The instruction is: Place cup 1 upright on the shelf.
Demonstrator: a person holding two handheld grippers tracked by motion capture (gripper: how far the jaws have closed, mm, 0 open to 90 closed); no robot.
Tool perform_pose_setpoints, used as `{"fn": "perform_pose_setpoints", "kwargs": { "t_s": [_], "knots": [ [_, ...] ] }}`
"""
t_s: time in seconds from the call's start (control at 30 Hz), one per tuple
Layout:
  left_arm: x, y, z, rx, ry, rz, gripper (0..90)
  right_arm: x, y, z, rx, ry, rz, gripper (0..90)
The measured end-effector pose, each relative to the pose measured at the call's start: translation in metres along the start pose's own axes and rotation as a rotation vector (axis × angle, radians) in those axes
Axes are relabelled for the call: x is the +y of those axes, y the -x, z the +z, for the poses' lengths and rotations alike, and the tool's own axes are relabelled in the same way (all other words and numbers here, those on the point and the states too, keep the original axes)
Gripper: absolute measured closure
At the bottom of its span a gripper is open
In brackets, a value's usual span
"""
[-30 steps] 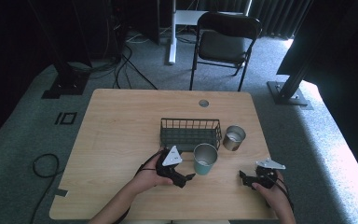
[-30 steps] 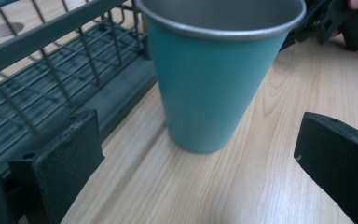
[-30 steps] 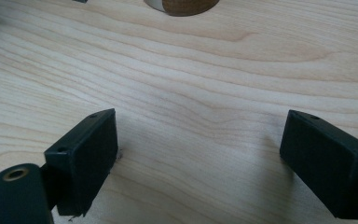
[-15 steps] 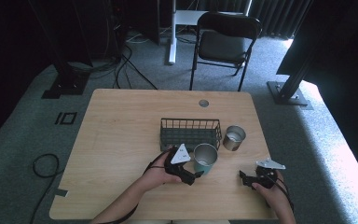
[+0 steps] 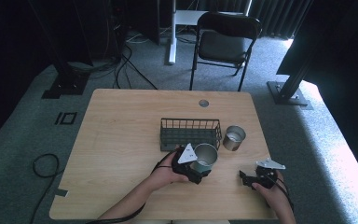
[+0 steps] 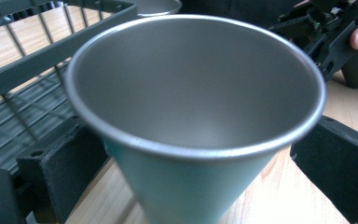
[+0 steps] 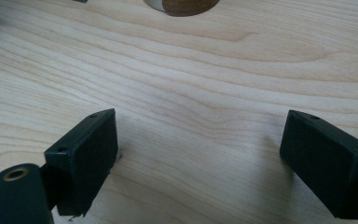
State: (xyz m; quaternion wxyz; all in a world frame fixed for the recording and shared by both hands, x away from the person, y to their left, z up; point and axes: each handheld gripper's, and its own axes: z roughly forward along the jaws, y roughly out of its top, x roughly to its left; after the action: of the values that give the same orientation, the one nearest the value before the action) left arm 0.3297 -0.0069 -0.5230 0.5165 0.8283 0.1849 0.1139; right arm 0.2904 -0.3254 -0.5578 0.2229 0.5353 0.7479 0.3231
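Teal metal cup (image 6: 193, 126) sits between the two jaws of the left gripper (image 5: 196, 169), near the front of the wooden table (image 5: 121, 140), just in front of the black wire basket (image 5: 189, 133). In the left gripper view the cup is upright with its open mouth toward the camera; one black jaw stands at each side of its lower wall. The jaws are spread around the cup, and whether their pads press on its wall cannot be told. The basket's wire side runs just behind the cup. A second, unpainted steel cup (image 5: 234, 138) stands just beside the basket's right end, apart from the teal one.

The right gripper (image 5: 249, 179) is held low over the table's front right area, well apart from both cups. Its jaws are wide apart with bare wood (image 7: 200, 84) between them, holding nothing.
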Motion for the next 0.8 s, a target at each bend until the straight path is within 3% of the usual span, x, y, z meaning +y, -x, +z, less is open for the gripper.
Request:
{"fn": "perform_pose_setpoints", "kwargs": {
  "t_s": [0.4,0.6,0.8],
  "knots": [
    [0.007,-0.001,0.013,0.024,0.052,-0.008,4.1,0.0,0.0,0.0,0.0,0.0,0.0,10.8],
    [0.009,0.002,0.02,0.033,0.061,0.016,4.5,0.0,0.0,0.0,0.0,0.0,0.0,10.8],
    [0.01,0.003,0.023,0.045,0.073,0.014,5.8,0.0,0.0,0.0,0.0,0.0,0.0,10.8]
  ]
}}
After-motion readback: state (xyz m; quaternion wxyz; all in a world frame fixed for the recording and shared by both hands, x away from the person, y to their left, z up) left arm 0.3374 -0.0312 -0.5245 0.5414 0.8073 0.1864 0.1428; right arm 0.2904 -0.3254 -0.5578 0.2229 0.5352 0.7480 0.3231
